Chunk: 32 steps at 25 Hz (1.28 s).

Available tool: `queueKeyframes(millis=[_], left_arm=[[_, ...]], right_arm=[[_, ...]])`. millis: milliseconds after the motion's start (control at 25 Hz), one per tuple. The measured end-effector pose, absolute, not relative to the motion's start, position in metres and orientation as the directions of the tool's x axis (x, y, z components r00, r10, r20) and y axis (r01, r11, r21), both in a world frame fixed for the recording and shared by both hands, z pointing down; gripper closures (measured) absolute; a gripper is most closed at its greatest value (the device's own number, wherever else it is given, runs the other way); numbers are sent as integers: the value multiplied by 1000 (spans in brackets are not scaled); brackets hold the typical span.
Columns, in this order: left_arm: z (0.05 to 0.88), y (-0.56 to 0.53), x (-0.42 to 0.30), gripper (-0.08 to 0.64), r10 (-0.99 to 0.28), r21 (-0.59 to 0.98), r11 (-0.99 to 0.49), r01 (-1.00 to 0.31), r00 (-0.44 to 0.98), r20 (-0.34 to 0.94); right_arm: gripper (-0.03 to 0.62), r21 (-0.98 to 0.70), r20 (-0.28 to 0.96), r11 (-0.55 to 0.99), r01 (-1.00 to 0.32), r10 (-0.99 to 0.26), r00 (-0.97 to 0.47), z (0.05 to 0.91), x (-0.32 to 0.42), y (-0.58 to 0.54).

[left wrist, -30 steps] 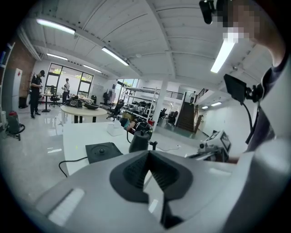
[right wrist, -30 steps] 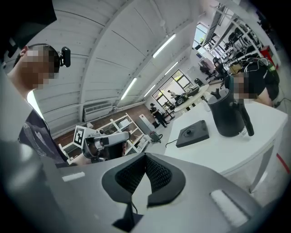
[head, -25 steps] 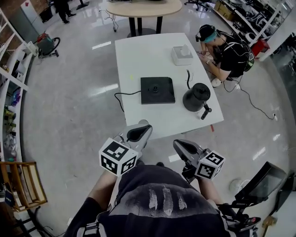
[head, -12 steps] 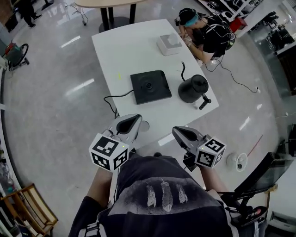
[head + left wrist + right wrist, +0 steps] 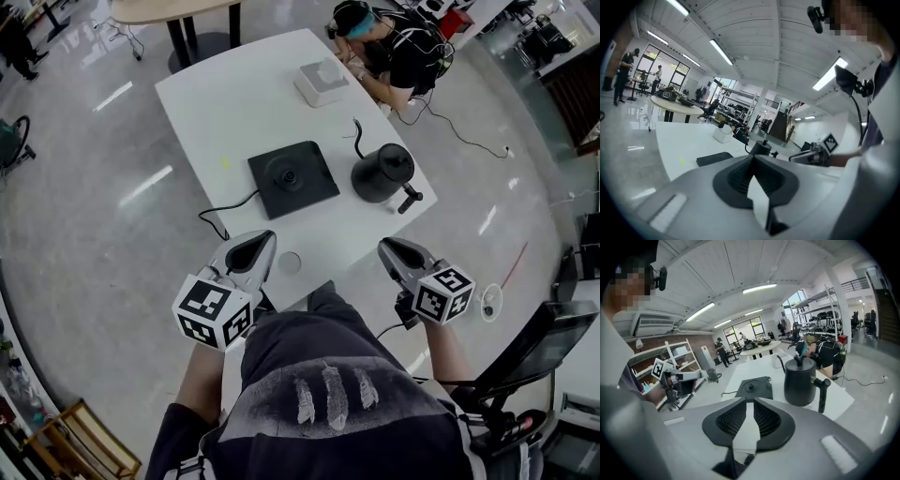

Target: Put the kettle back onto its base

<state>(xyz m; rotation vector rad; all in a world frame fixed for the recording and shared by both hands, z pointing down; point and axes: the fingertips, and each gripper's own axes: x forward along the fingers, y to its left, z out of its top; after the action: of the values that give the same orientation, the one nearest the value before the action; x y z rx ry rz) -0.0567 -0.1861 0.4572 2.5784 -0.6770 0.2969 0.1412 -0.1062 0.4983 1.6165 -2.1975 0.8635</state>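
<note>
**A:** Both tongs had shifted vs a sec earlier. The right tongs (image 5: 389, 248) swung out to the right w/ jaws just easing apart. The left tongs (image 5: 261, 242) slid over the near edge of the table (image 5: 234, 94). The kettle (image 5: 382, 173) and base (image 5: 292, 178) kept their spots on it.

**B:** Anything gripped?

**A:** No. The right jaws stood a crack apart w/ nothing btw them. The left jaws were together, empty.

**B:** Anything hidden?

**A:** The person's own torso filled the bottom of the head view and covered both forearms. In the left gripper view the tongs' own body hid the kettle's lower part, so only its top showed. A small round thing (image 5: 289, 262) lay at the near edge beside the left tongs; couldn't tell what it was. A seated person (image 5: 394, 52) at the far corner was partly cut off by the top edge.

**B:** And the kettle's position?

**A:** Upright on the table, just right of the base, apart from it.

**B:** Which way did it point?

**A:** Its spout-to-handle axis ran diagonally in the head view. The spout (image 5: 356, 141) pointed twd the far side. The handle (image 5: 410, 199) pointed twd the near-right edge, on the right tongs' side.
</note>
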Motion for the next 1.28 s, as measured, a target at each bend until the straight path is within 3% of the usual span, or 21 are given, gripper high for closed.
queueKeyframes(millis=[80, 240, 360, 560, 840, 960, 1120, 1280], left_arm=[[459, -190, -57, 558, -423, 370, -766, -526, 845, 326], [464, -200, -46, 558, -441, 385, -735, -558, 825, 354], [469, -203, -34, 558, -433, 385, -727, -568, 815, 385], [477, -208, -3, 558, -403, 367, -741, -562, 810, 427], [483, -220, 30, 558, -360, 356, -759, -545, 807, 468], [487, -224, 38, 558, -354, 351, -763, -542, 805, 476], [493, -228, 37, 558, -350, 346, -762, -547, 798, 491], [493, -230, 28, 558, -363, 346, -752, -561, 791, 493]], right_arm=[[497, -229, 589, 165, -959, -761, -271, 507, 169, -109], [314, -143, 668, 63, -988, -730, -144, 532, 237, -117], [259, -99, 687, 33, -995, -721, -92, 545, 275, -134], [255, 12, 714, 84, -996, -699, -50, 572, 309, -162], [268, -1, 724, 171, -985, -680, -119, 597, 313, -188], [324, 18, 726, 195, -981, -677, -121, 606, 313, -195], [513, 32, 729, 248, -968, -669, -148, 614, 303, -199], [515, 23, 735, 262, -965, -659, -162, 613, 299, -200]])
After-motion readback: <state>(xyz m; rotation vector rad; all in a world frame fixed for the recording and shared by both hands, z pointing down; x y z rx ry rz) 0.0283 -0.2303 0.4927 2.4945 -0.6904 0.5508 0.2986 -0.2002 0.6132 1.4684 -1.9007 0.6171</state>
